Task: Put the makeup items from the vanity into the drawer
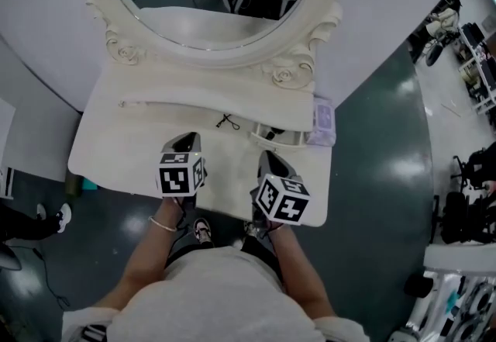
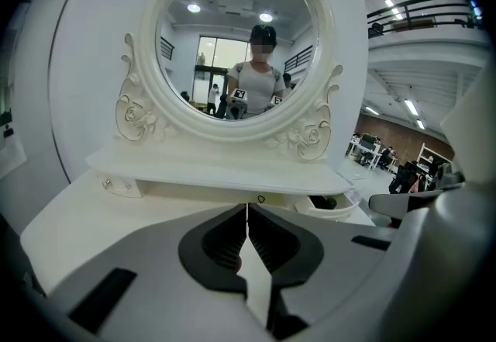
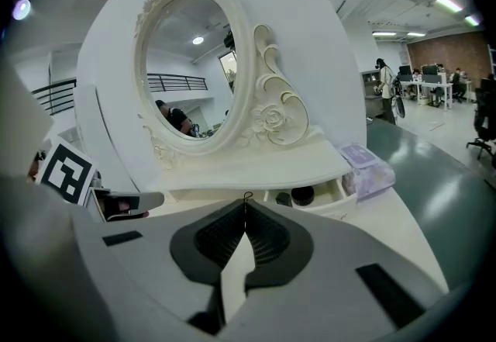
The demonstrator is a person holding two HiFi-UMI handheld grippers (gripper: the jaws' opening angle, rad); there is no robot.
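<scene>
Open drawer, at the desk's right, holds dark round items. A thin dark loop, possibly a hair tie, lies on the desk just left of it. Left tool and right tool are clenched and empty. Risk: the flat loop may skid away from closing jaws.

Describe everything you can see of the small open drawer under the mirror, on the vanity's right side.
The drawer is small and cream-white like the vanity, seemingly painted wood. It sits under the mirror shelf at its right end and stands pulled partway out. At least two dark items lie inside, and one is a round black pot. A lilac packet lies just beside the drawer's right wall; whether they touch is unclear.
</scene>
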